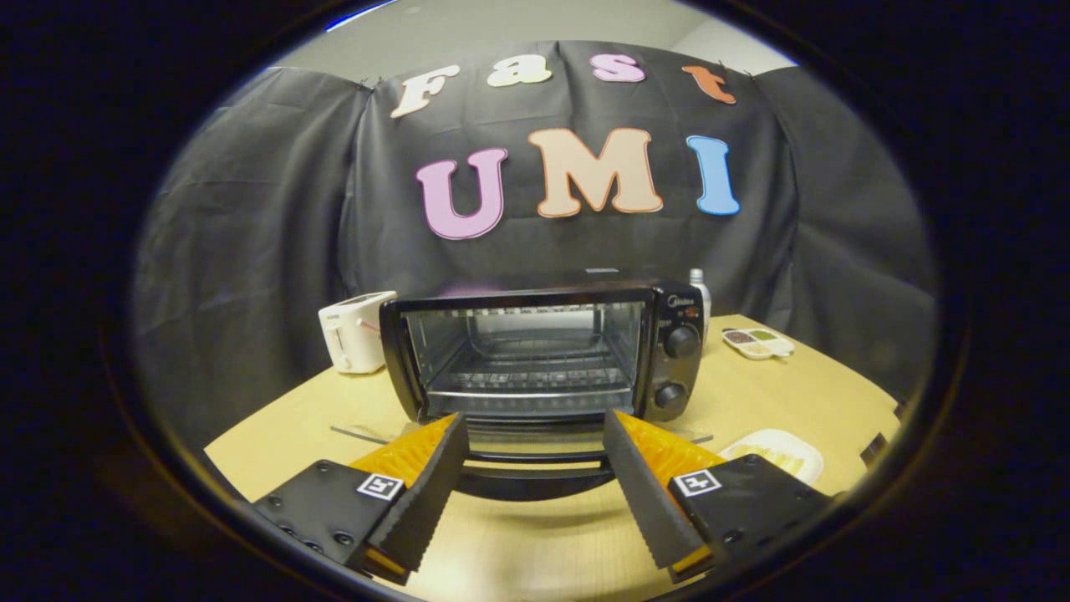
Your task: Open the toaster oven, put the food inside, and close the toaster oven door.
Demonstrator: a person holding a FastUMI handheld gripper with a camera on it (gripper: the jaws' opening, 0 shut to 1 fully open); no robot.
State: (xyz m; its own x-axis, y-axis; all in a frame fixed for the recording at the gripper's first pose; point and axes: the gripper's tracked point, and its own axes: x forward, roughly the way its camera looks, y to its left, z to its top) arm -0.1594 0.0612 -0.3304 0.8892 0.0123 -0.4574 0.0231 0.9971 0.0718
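A black toaster oven (535,351) sits in the middle of a light wooden table (518,543), straight ahead of the gripper (535,426). Its door (535,468) is folded down flat toward the gripper, so the inside shows — a wire rack (527,376) runs across the empty cavity. The door's curved black handle lies at the near edge, between the two fingers. Two round black knobs (679,368) sit one above the other on the oven's right panel.

The gripper's two fingers (426,493) are spread wide apart and hold nothing; each is black with a toothed inner face and an orange backing, and their tips reach the dropped door on either side.

Just beside the right finger, on the table, is a white plate (773,451) with pale yellow food (777,458) on it — partly hidden by the gripper body. A white pop-up toaster (355,330) stands to the left of the oven, near it. Behind the oven's right corner stands a pale bottle (700,293), and further right lies a small white divided dish (758,341) with dark and green fillings.
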